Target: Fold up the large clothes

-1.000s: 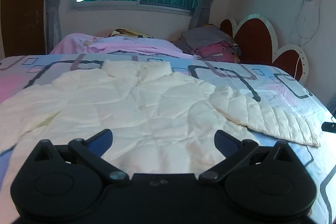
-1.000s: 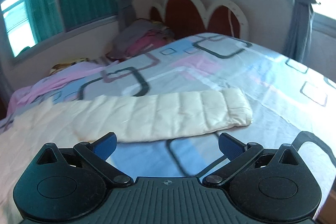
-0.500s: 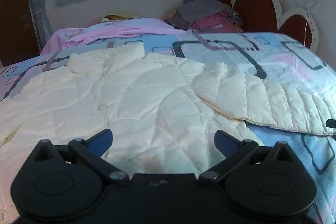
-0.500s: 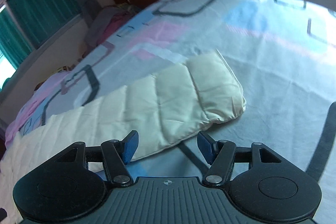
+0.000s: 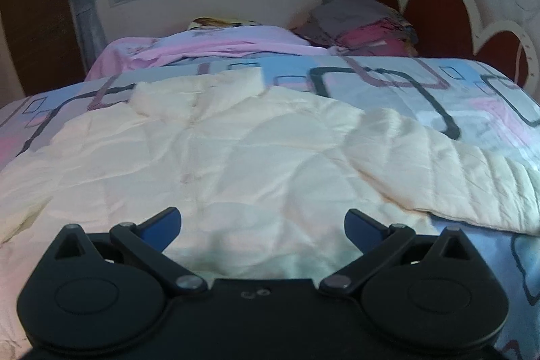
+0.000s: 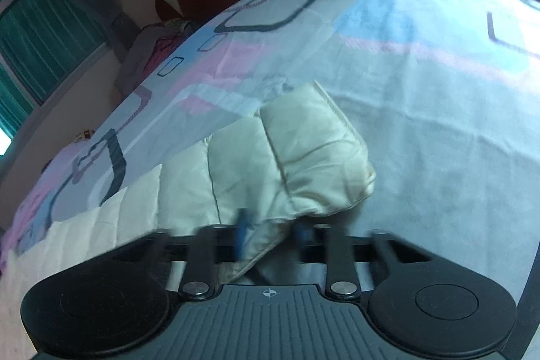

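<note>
On the patterned bedspread, a cream quilted puffer jacket lay flat and unfolded, sleeves outstretched. The right gripper had just closed, pinching the sleeve cuff; the left gripper hovered, jaws spread. All folding remained.

The right hand-held gripper shows motion-blurred fingertips, so the pinch on the jacket sleeve is hard to read. In the left view, the jacket runs off the left edge and the sleeve end off the right.
</note>
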`<state>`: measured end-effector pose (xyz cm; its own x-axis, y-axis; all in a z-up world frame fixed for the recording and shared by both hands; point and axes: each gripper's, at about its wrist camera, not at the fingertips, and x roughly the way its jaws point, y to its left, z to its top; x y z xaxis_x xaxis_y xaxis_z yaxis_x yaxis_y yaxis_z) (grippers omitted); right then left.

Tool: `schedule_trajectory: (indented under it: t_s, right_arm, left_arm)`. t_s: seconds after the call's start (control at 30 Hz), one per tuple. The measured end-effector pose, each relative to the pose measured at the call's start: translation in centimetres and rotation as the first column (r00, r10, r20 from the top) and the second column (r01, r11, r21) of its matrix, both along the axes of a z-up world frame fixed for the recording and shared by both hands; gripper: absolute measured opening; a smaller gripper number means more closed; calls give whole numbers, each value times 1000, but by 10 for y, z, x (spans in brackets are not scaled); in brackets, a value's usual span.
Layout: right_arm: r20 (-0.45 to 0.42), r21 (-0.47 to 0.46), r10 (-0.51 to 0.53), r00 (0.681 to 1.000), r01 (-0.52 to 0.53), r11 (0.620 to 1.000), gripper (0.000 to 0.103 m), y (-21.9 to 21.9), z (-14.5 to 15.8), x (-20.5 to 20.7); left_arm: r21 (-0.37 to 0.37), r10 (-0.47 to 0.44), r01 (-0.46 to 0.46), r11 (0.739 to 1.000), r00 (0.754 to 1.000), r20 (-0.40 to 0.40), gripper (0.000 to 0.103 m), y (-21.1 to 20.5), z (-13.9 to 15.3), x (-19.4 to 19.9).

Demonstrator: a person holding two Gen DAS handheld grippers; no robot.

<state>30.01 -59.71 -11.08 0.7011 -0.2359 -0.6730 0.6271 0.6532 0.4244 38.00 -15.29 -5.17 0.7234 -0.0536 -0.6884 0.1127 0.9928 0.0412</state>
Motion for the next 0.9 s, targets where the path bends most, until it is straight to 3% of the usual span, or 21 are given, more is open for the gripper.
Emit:
schedule_trajectory:
  t_s: [0.1,0.23,0.37,0.5,0.63,0.8,0.9]
  right_arm:
    - [26,-120,45,999,-41,992,7,16,24,10]
    - [77,-257,174,982,-149,955,6,64,66,29]
    - [111,-351,368,923,-310,884,6,139,101,50]
    - [116,-369,541,833,-469,802,6,226,111,70]
    - [80,-360,676,732,-611,705,6,315,101,94]
    - [6,-332,802,598,-755,566,6,407,73,120]
    - [-31,-278,852,523,-823,495,6,448,45,127]
  left_arm:
    - [10,43,-43,999,999,16,103,30,2,1]
    - [10,91,-92,996,995,29,103,73,-1,0]
    - [-30,131,-130,991,991,23,103,117,-6,1]
    - [-62,161,-160,985,987,19,103,158,-4,0]
    - [-84,184,-182,980,983,15,103,199,-3,-4]
    - [-204,172,-170,964,985,-9,99,249,-3,-10]
    - [-280,189,-191,941,981,-32,94,273,-4,-12]
